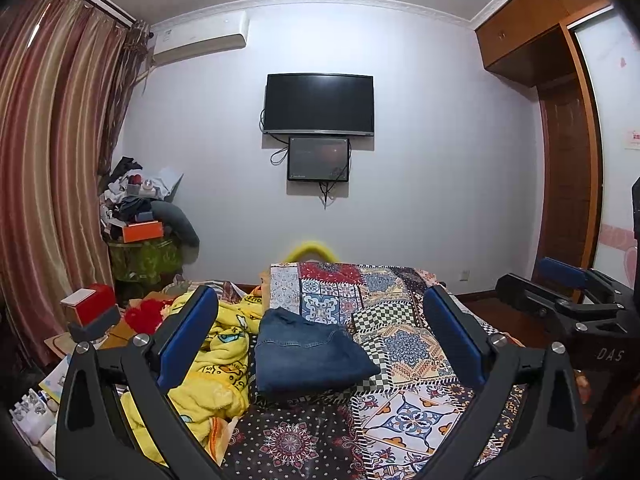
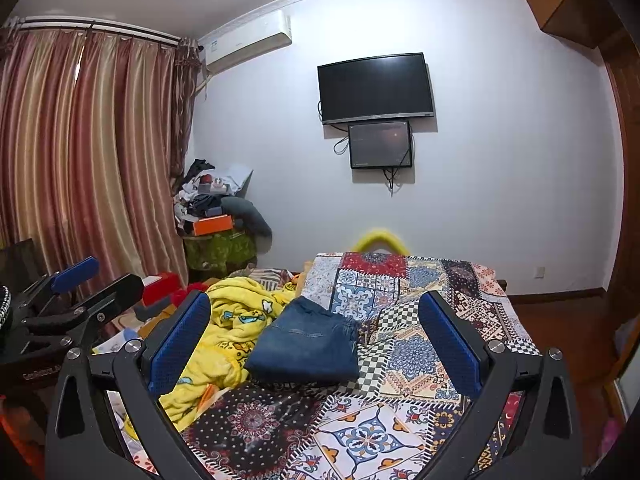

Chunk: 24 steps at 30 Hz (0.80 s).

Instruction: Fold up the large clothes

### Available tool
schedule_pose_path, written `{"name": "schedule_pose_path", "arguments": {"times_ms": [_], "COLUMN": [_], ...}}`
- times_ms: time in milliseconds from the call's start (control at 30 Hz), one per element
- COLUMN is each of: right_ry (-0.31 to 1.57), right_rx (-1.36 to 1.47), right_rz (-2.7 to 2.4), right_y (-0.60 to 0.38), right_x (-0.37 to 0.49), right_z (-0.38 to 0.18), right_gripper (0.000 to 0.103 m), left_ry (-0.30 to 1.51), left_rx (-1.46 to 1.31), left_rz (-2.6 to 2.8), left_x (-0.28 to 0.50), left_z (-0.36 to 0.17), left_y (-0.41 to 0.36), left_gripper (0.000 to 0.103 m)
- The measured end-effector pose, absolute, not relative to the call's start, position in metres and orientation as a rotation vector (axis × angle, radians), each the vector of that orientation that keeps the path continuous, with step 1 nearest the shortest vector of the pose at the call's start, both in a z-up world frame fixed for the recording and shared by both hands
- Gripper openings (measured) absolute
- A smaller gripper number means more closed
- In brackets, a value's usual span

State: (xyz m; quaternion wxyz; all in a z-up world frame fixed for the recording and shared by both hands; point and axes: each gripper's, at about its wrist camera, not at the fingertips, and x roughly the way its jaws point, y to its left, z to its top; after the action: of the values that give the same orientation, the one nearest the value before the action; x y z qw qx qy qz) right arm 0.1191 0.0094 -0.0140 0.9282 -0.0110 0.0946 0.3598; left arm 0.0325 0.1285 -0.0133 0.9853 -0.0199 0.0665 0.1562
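- The folded blue jeans (image 1: 310, 350) lie as a compact bundle on the patchwork bedspread (image 1: 404, 412), near the middle of the bed, just beside the yellow cartoon-print blanket (image 1: 212, 368) rumpled to their left.
- The left gripper (image 1: 320, 332) is raised above the bed with its blue-padded jaws spread wide, holding nothing (the jeans show between the fingers but well beyond them).
- The right gripper (image 2: 316, 334) is likewise raised, jaws wide apart and empty; the jeans (image 2: 306, 350) sit ahead of it, apart from both pads.
- On the far wall hangs a dark television (image 1: 319, 105) with a smaller screen (image 1: 318, 159) just under it.
- Striped curtains (image 2: 80, 152) cover the left side, next to a cluttered corner table (image 1: 140, 216).
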Motion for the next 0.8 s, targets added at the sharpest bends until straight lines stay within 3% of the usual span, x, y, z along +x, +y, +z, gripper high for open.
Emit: {"name": "schedule_pose_path", "arguments": {"times_ms": [800], "right_ry": [0.209], "right_rx": [-0.025], "right_rz": [0.731], "right_y": [0.0095], "right_x": [0.1245], "right_z": [-0.0158], "right_gripper": [0.103], "left_ry": [0.150], "left_rx": [-0.039], "left_rz": [0.298], "left_x": [0.0368], "left_z": [-0.0179], "left_y": [0.1297], "left_gripper": [0.103]}}
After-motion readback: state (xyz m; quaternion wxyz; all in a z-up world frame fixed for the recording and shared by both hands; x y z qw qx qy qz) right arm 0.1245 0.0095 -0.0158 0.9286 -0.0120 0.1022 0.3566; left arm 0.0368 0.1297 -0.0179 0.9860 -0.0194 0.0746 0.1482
